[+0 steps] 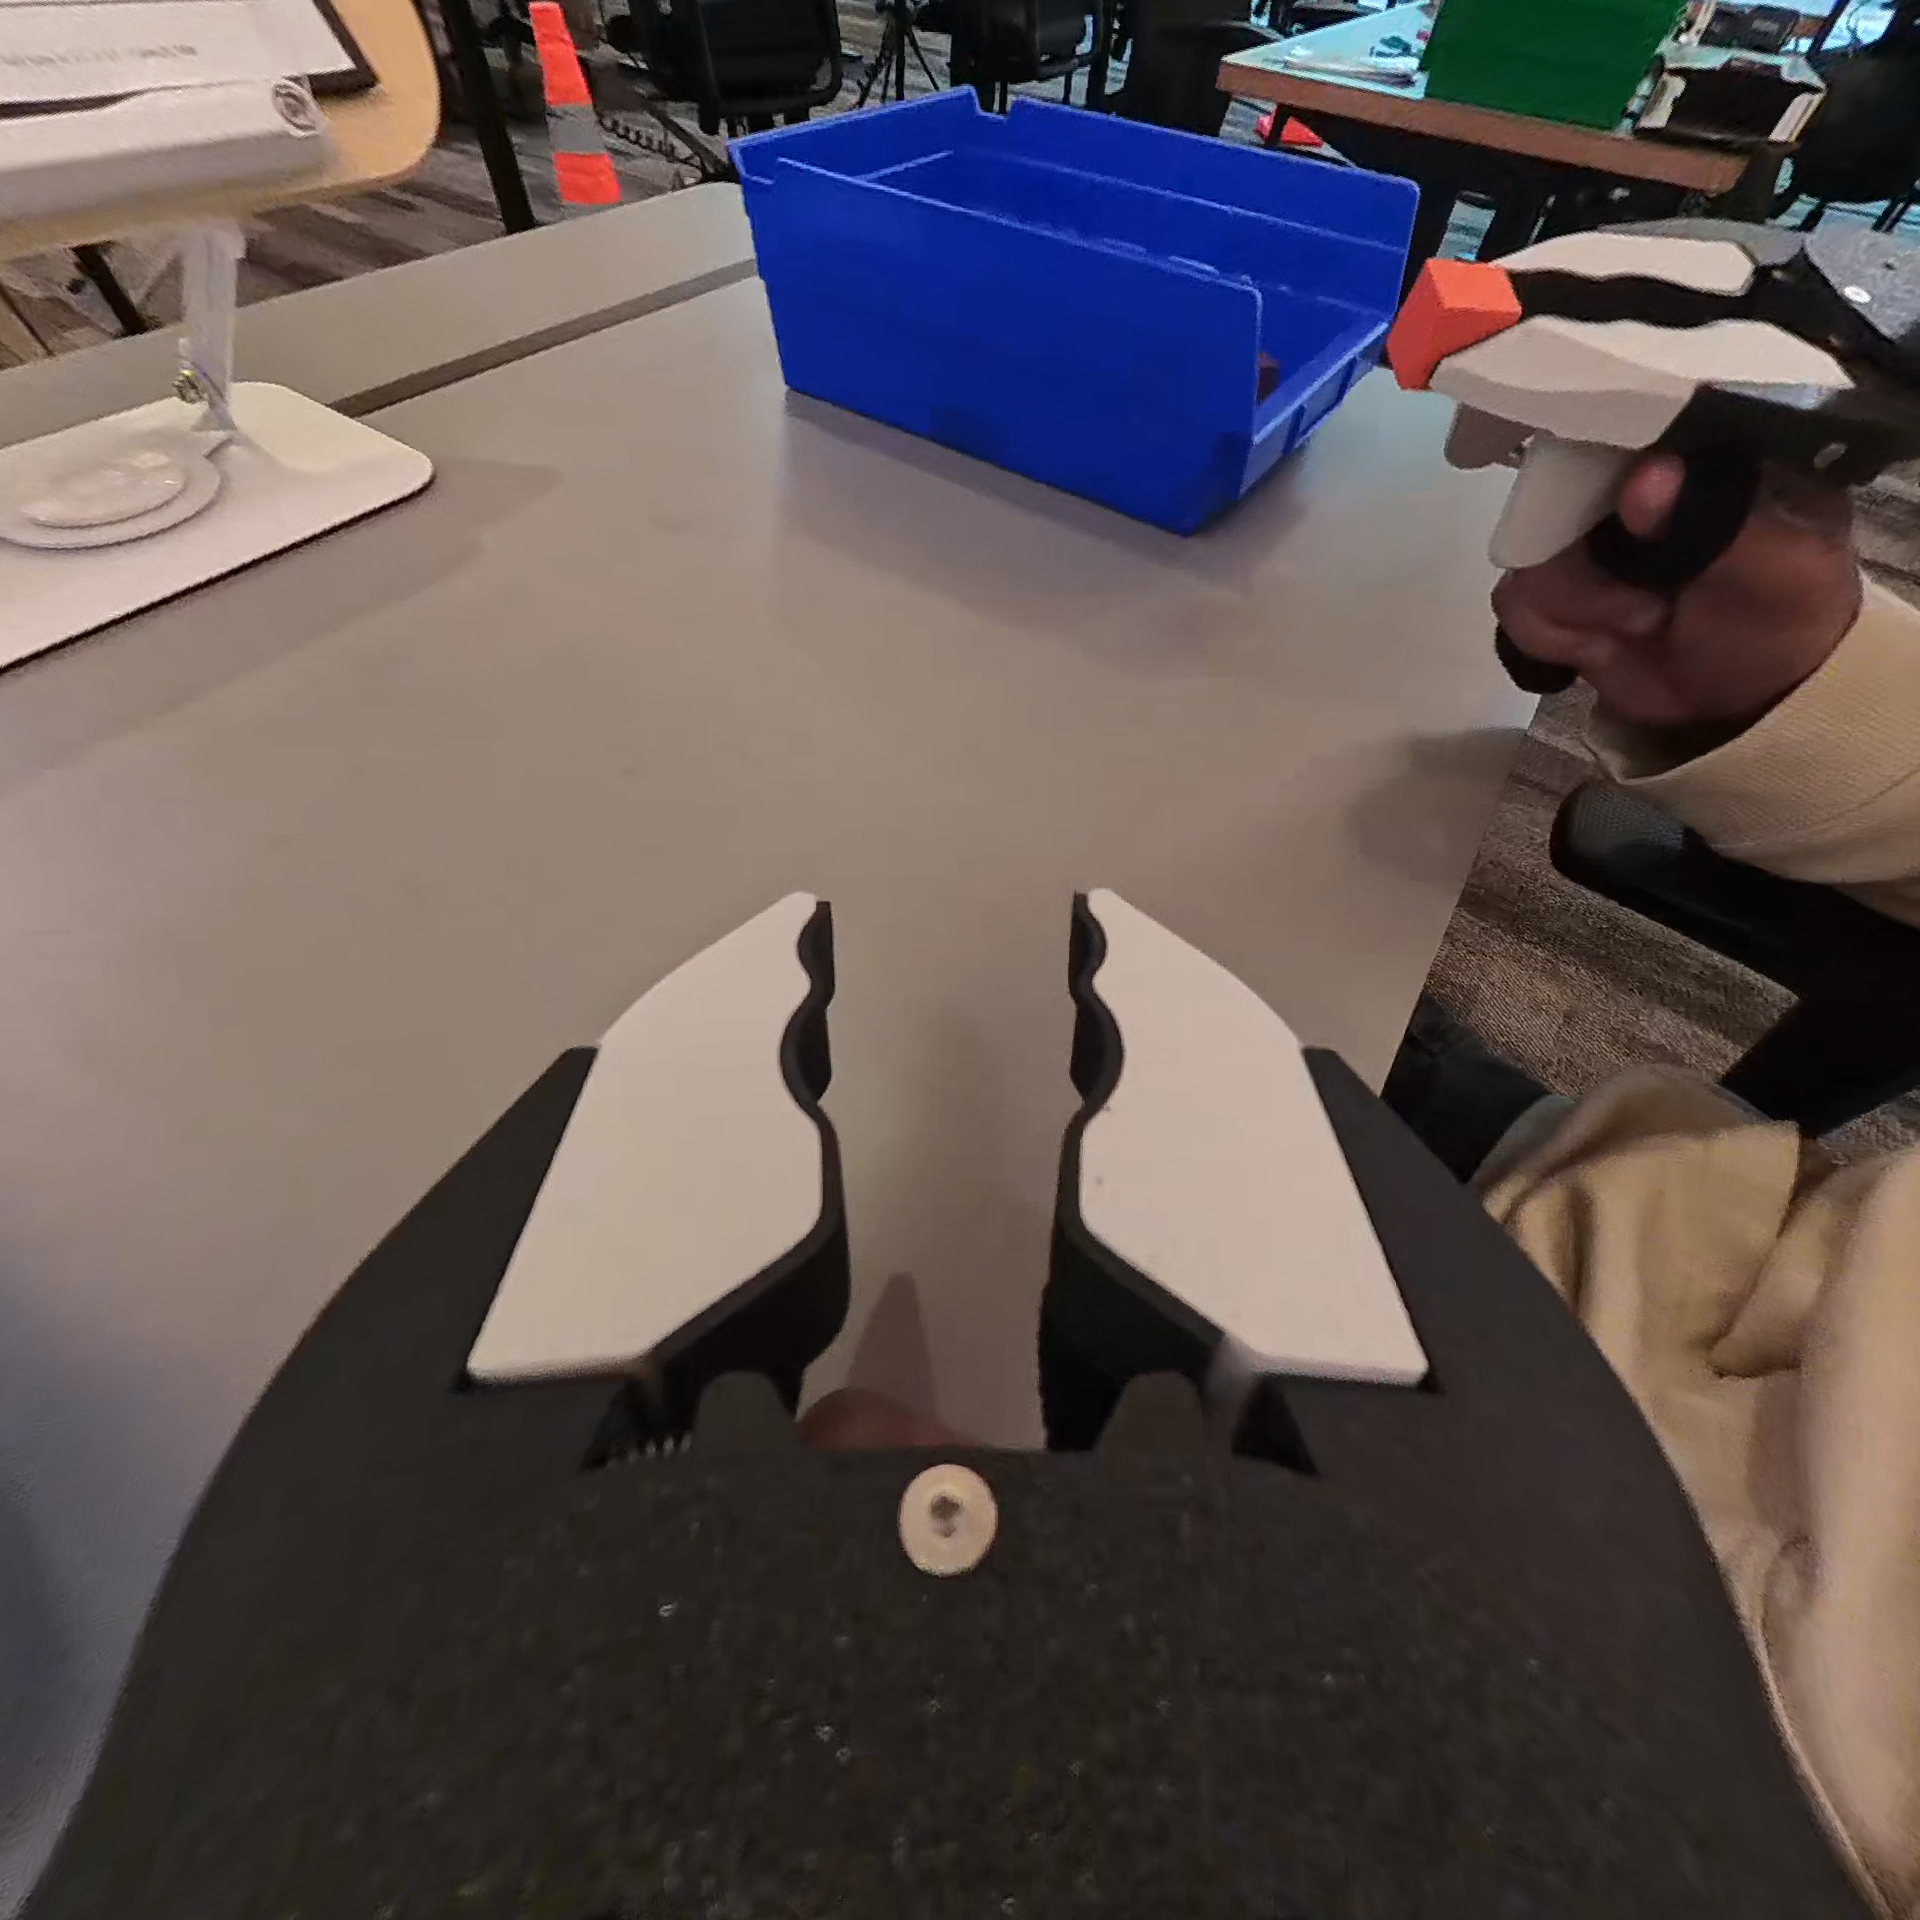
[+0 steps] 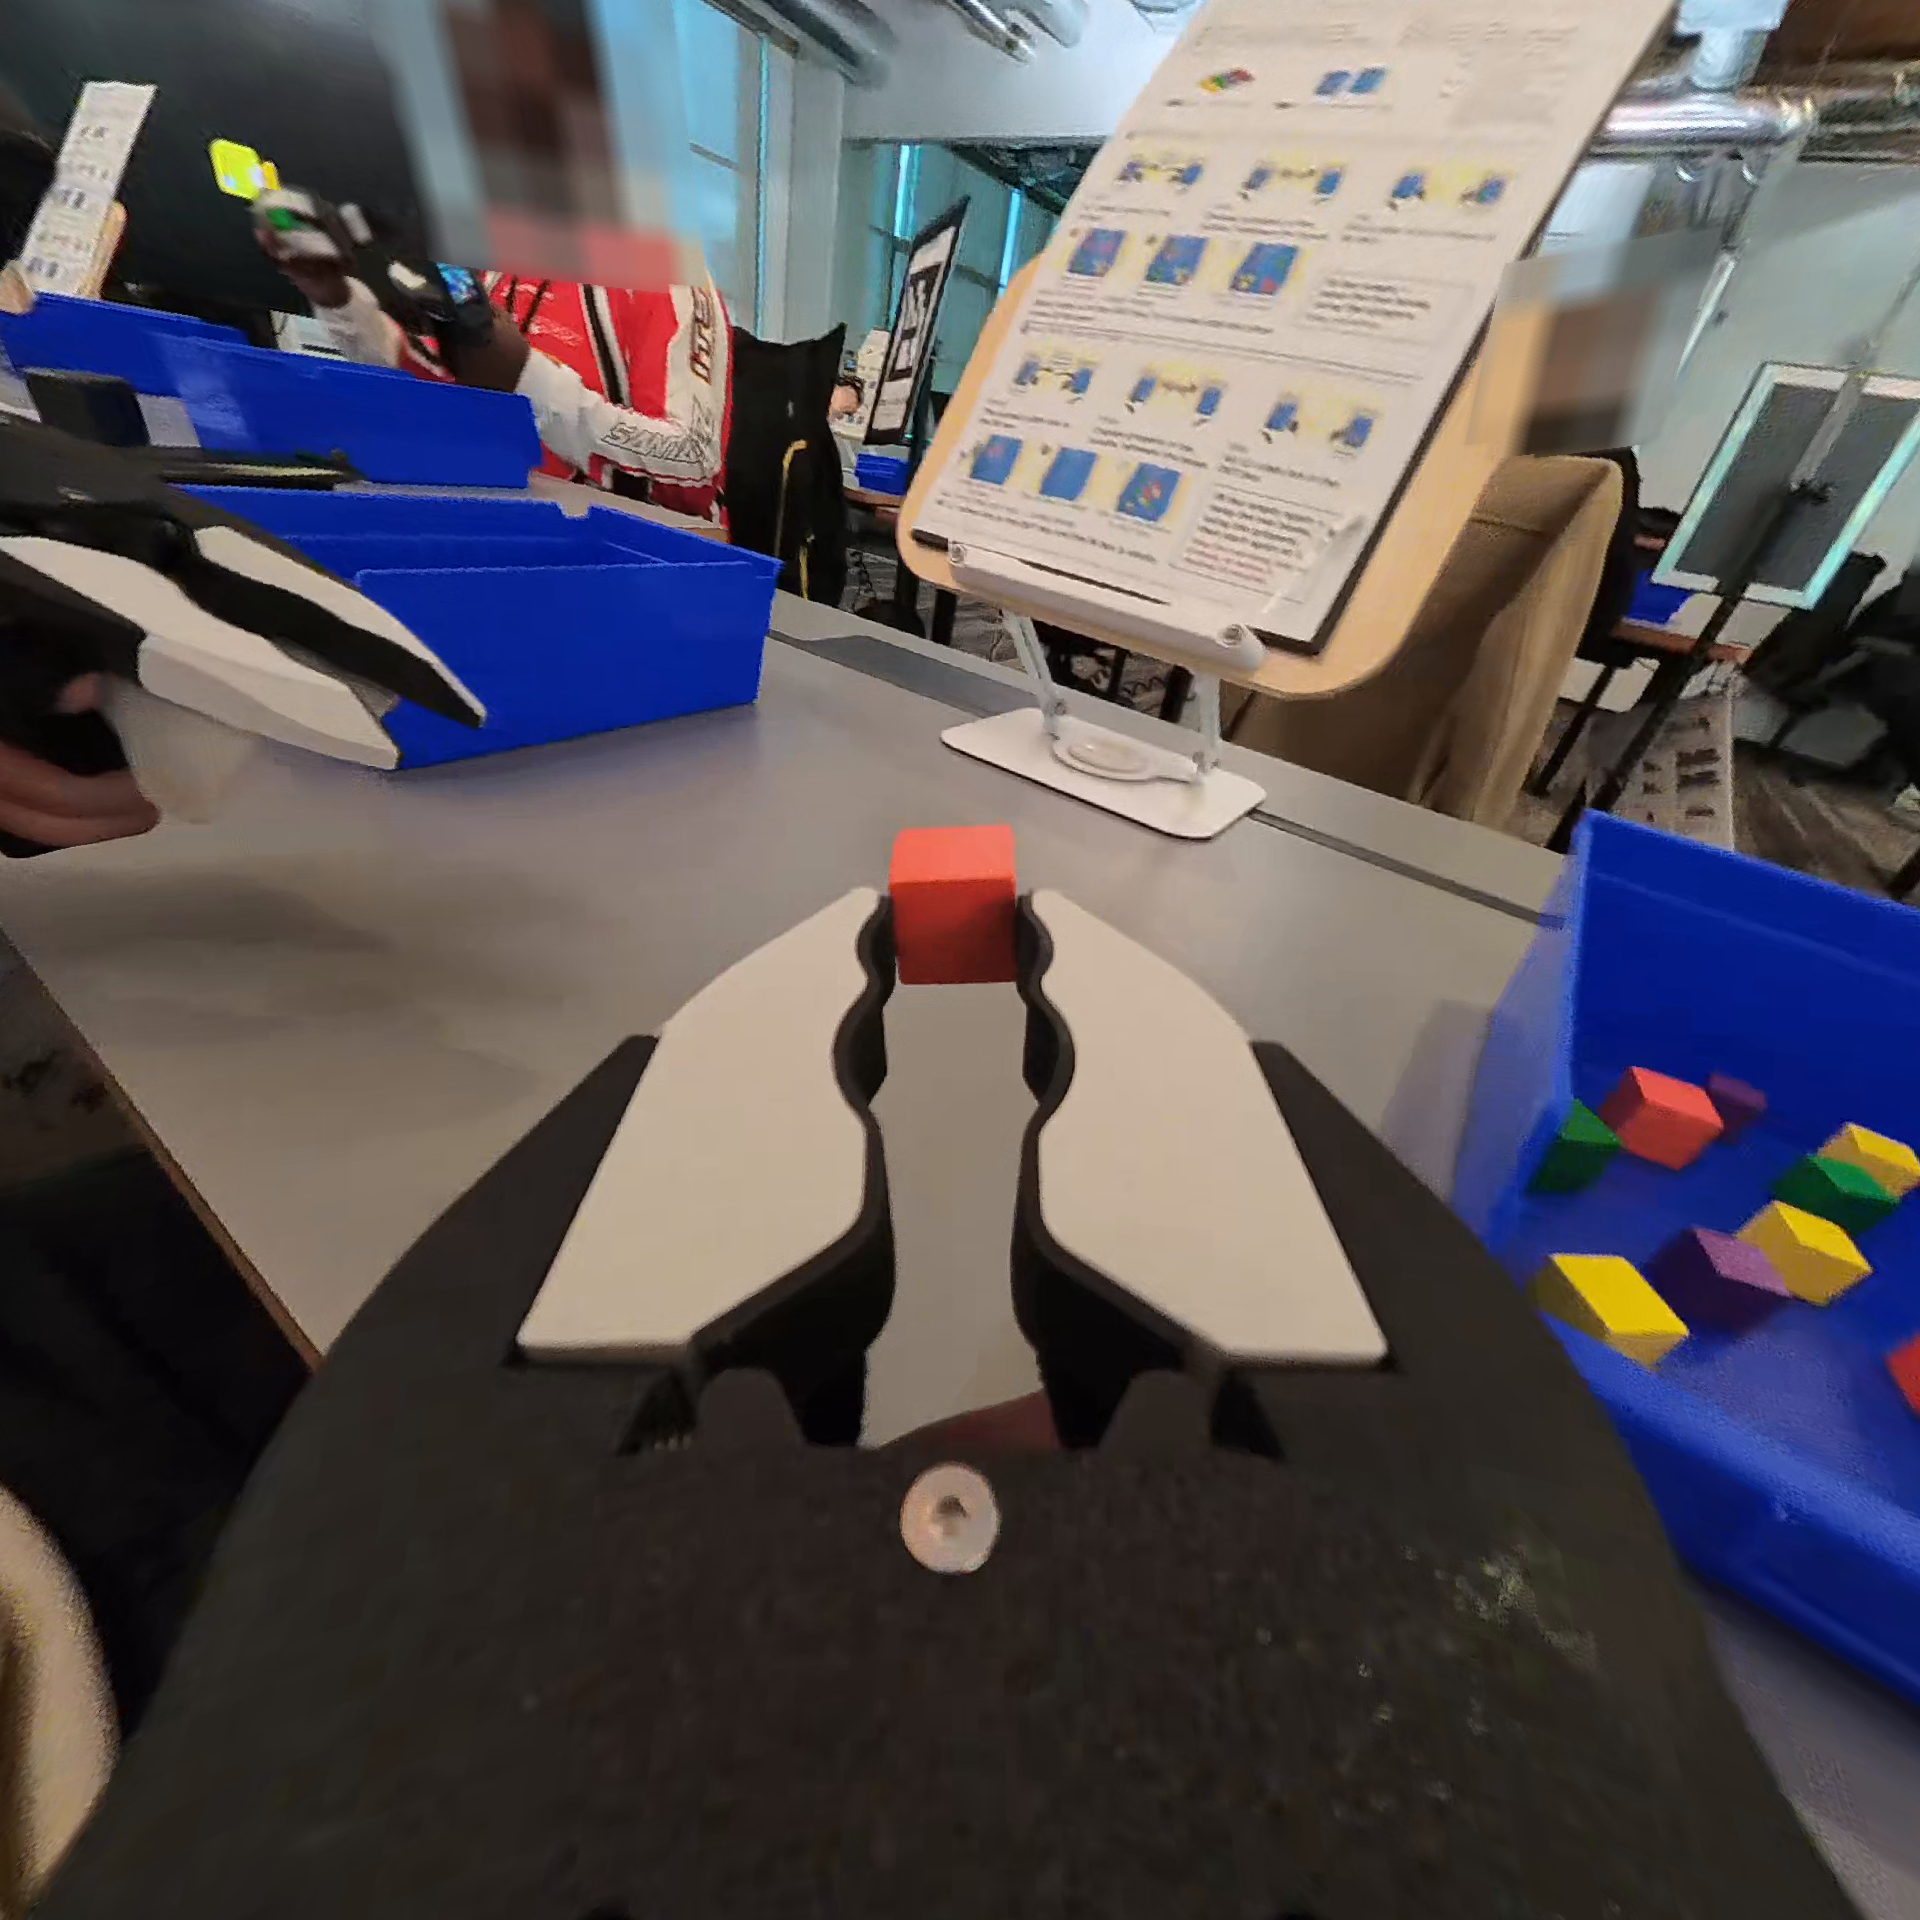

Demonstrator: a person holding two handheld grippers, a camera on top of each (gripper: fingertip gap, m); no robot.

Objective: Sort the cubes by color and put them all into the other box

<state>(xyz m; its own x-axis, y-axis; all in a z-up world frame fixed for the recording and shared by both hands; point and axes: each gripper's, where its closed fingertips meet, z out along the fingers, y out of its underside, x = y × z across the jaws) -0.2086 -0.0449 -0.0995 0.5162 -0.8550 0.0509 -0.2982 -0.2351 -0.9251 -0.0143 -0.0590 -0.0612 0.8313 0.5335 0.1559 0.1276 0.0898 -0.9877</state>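
My right gripper [image 2: 954, 920] is shut on a red cube [image 2: 954, 904] and holds it above the grey table [image 2: 520, 935]. To its right stands a blue box [image 2: 1714, 894] holding several loose cubes: red [image 2: 1662, 1117], green [image 2: 1574, 1148], yellow [image 2: 1610, 1304] and purple [image 2: 1725, 1273]. A second blue box [image 2: 582, 644] with dividers stands at the far left. My left gripper [image 1: 951, 909] is open and empty over the table. In the left wrist view the right gripper [image 1: 1444, 327] holds the red cube [image 1: 1449, 317] beside a blue box [image 1: 1039, 343] whose inside is mostly hidden.
A tilted instruction sheet on a white stand [image 2: 1247, 364] sits at the table's far side; its base [image 1: 156, 488] is at the left in the left wrist view. The table edge [image 1: 1455, 935] runs along the right. People, chairs, more blue bins and an orange cone [image 1: 571, 114] are beyond. My right fingertips sit around 20 cm from my left ones.
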